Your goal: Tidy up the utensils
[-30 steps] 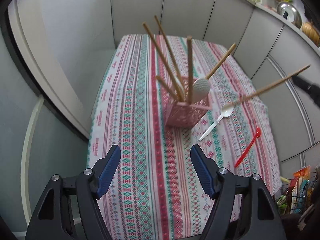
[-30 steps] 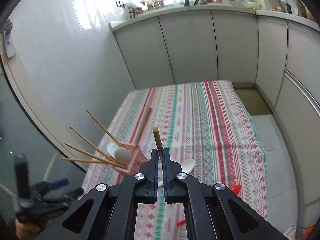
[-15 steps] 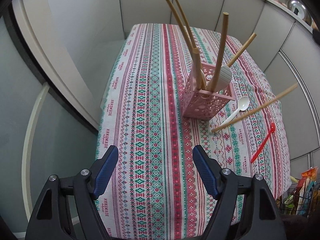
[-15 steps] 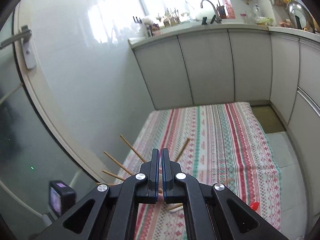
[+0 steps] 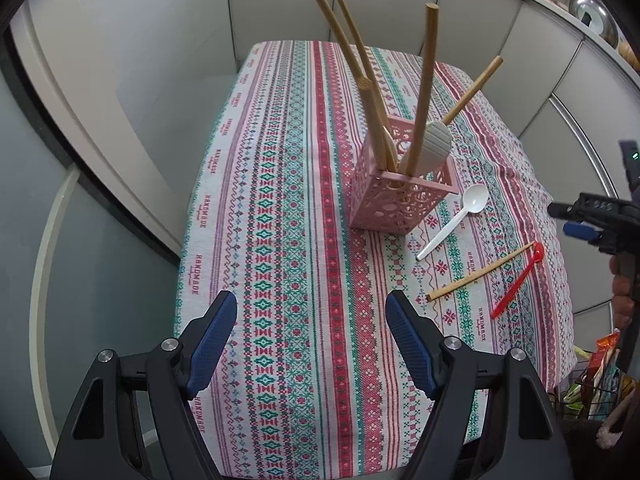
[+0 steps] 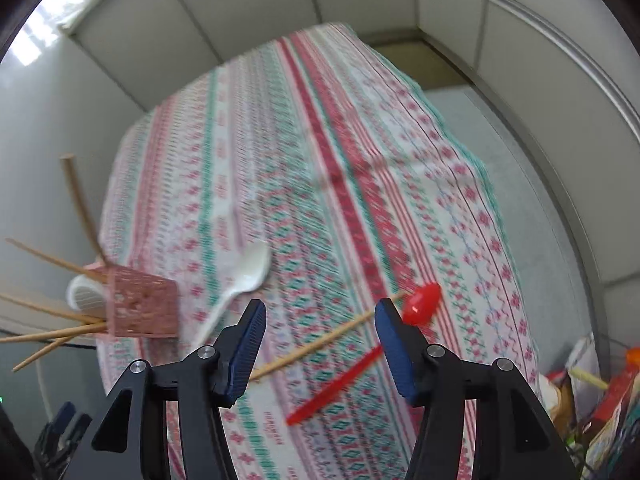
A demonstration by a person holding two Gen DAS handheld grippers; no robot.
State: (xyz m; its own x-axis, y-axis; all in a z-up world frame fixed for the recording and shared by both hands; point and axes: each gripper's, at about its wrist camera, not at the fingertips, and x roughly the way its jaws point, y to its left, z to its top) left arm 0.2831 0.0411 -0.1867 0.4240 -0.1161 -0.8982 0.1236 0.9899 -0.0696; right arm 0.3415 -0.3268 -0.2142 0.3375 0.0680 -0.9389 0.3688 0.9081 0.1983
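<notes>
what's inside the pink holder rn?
The pink holder holds several wooden sticks, leaning outward, plus a ribbed white utensil head with a wooden handle. Their lower ends and the holder's floor are hidden by its walls.

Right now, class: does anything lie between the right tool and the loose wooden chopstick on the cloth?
Nothing visible does. The right tool, open, hangs directly above the chopstick, with only air between. The red spoon lies just beside it, so it could get caught too.
</notes>
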